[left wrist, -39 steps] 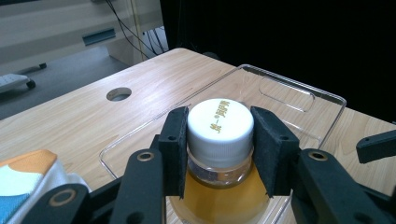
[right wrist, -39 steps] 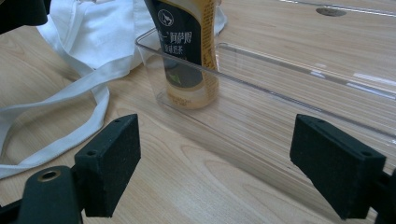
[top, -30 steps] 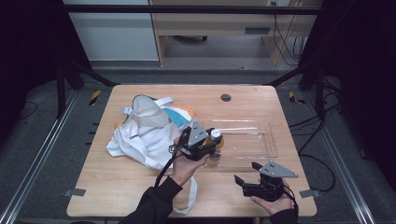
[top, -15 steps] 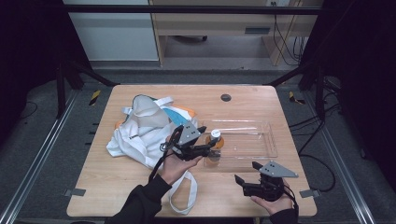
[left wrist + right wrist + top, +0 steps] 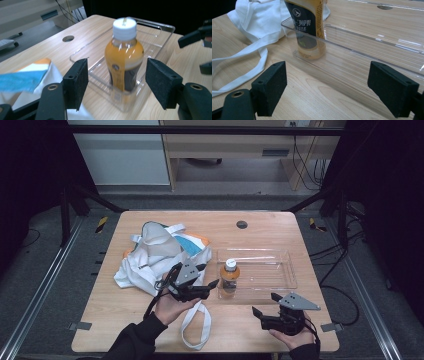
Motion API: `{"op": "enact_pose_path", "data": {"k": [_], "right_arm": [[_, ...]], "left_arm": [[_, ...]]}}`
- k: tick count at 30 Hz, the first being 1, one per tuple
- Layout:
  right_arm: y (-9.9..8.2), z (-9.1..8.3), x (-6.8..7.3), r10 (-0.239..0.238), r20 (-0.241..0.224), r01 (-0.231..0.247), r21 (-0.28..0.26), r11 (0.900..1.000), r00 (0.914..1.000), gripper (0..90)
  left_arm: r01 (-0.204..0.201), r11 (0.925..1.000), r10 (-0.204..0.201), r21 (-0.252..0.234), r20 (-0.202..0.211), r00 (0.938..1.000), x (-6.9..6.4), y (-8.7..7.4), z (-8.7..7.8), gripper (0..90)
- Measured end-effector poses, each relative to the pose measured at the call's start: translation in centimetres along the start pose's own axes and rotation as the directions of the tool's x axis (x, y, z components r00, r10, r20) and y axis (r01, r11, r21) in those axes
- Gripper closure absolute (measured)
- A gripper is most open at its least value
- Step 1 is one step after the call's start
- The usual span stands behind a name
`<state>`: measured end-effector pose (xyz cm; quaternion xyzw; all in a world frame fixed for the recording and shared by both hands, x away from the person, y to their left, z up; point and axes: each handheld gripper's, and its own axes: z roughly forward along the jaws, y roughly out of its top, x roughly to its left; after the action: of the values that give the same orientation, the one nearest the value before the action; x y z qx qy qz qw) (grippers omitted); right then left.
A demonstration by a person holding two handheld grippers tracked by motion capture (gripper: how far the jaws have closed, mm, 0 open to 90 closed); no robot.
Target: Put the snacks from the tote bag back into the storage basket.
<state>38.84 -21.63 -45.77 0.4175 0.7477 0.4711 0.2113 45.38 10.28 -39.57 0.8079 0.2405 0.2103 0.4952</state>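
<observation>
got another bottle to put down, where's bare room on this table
Free: most of the clear plastic tray right of the orange drink bottle, and the bare wood behind it near the round hole. Crowded: the left half, under the white cloth bag.

**Both grippers held low with jaws spread**

The left gripper (image 5: 204, 279) sits in the person's left hand (image 5: 170, 306), the dark sleeve (image 5: 131, 342) running back behind it. Its jaws stand wide apart, holding nothing; seen from its own camera, the pads (image 5: 76, 83) face each other across an open gap.

The right gripper (image 5: 264, 307) rests in the right hand (image 5: 292, 338), off to the left gripper's right and nearer the person. Its jaws are likewise parted, both pads (image 5: 270, 88) bare.
</observation>
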Motion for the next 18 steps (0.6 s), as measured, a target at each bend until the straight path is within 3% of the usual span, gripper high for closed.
{"op": "enact_pose_path", "data": {"k": [10, 18], "right_arm": [[0.0, 0.0, 0.0, -0.001, -0.001, 0.001, -0.003, 1.0000, 1.0000, 15.9], [0.0, -0.1, 0.0, 0.002, 0.000, -0.002, -0.005, 1.0000, 1.0000, 15.9]], "left_arm": [[0.033, 0.9994, -0.033, 0.010, -0.034, 0.9989, 1.1, -2.5, -2.6, 33.7], [0.075, 0.9971, -0.074, 0.016, -0.079, 0.9942, 2.4, -4.8, -5.0, 33.7]]}}
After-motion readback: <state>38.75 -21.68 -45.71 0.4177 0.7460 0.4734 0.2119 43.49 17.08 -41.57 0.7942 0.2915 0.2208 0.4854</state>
